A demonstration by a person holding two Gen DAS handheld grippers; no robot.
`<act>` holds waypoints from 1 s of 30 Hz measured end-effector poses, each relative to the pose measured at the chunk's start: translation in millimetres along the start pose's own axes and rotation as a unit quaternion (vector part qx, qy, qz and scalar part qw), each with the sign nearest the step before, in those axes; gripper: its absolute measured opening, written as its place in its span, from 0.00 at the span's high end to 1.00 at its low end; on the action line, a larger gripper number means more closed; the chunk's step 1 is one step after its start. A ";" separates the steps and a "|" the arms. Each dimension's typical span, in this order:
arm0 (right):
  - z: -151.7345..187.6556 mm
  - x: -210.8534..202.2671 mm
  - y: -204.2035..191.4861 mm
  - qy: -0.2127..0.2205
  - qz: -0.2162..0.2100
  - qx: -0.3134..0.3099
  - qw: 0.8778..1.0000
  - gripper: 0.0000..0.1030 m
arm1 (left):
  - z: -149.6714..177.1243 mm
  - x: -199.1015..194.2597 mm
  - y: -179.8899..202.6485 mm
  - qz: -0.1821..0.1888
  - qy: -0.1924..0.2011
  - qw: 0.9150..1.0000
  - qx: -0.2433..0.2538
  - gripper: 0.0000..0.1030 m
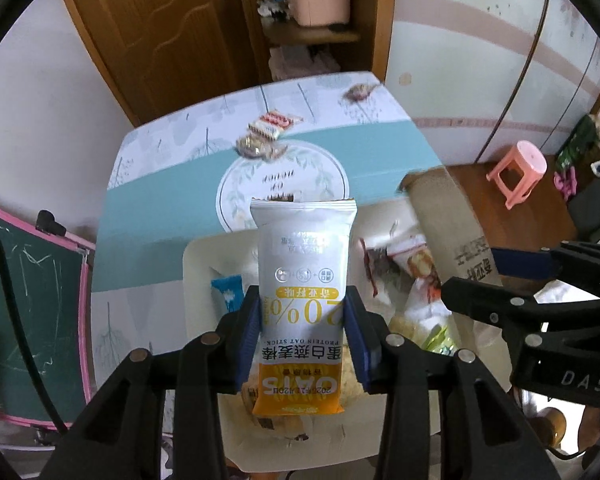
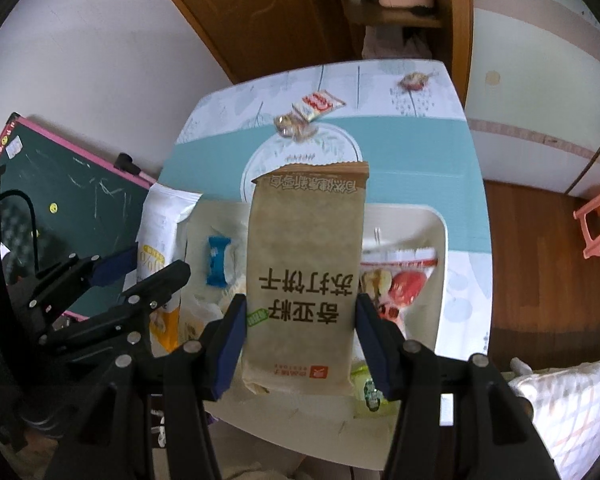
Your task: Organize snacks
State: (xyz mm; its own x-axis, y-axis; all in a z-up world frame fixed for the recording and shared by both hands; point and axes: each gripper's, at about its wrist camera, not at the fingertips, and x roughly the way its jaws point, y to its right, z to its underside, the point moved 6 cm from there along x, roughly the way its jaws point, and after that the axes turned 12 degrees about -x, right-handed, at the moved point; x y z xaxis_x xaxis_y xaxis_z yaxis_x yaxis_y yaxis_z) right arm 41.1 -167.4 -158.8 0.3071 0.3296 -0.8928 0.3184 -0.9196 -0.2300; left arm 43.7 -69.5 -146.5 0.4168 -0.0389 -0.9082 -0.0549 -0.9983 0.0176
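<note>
My left gripper (image 1: 302, 336) is shut on a white and orange oat stick packet (image 1: 304, 280), held upright above a cream tray (image 1: 198, 256) of snacks. My right gripper (image 2: 301, 340) is shut on a brown soda cracker packet (image 2: 306, 264), held above the same tray (image 2: 436, 220). The right gripper (image 1: 500, 280) with the brown packet (image 1: 448, 236) shows at the right of the left wrist view. The left gripper (image 2: 140, 268) with the oat packet (image 2: 160, 232) shows at the left of the right wrist view. A blue candy (image 2: 218, 258) and a red fruit bag (image 2: 400, 284) lie in the tray.
Loose snacks lie on the far tablecloth: a red and white packet (image 2: 318, 104), a clear wrapped one (image 2: 294, 126) and a small one (image 2: 414, 79). A chalkboard (image 2: 60, 200) leans at the left. A pink stool (image 2: 598, 220) stands on the floor at the right.
</note>
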 end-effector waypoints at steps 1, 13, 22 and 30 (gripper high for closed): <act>2.4 2.9 -0.5 -0.005 0.000 0.000 1.000 0.48 | 2.0 2.4 0.0 0.001 -0.006 1.000 0.000 0.62; 8.1 10.0 7.7 -0.029 0.025 0.021 0.999 0.35 | 5.1 11.5 -21.3 0.001 -0.031 0.999 -0.042 0.20; 8.4 8.4 2.5 -0.026 0.023 0.018 0.999 0.35 | 5.6 6.9 -23.4 0.006 -0.025 0.999 -0.044 0.20; 8.1 8.2 -1.2 -0.024 0.016 0.024 0.999 0.35 | 5.6 6.2 -21.5 0.005 -0.025 0.999 -0.039 0.20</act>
State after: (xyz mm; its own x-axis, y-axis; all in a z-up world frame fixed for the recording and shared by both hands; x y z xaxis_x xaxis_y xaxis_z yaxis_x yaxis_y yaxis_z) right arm 35.9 -165.3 -169.0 0.2730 0.2901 -0.9172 0.2645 -0.9393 -0.2183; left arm 42.3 -48.0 -154.9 0.3706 -0.0480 -0.9275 0.0138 -0.9983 0.0572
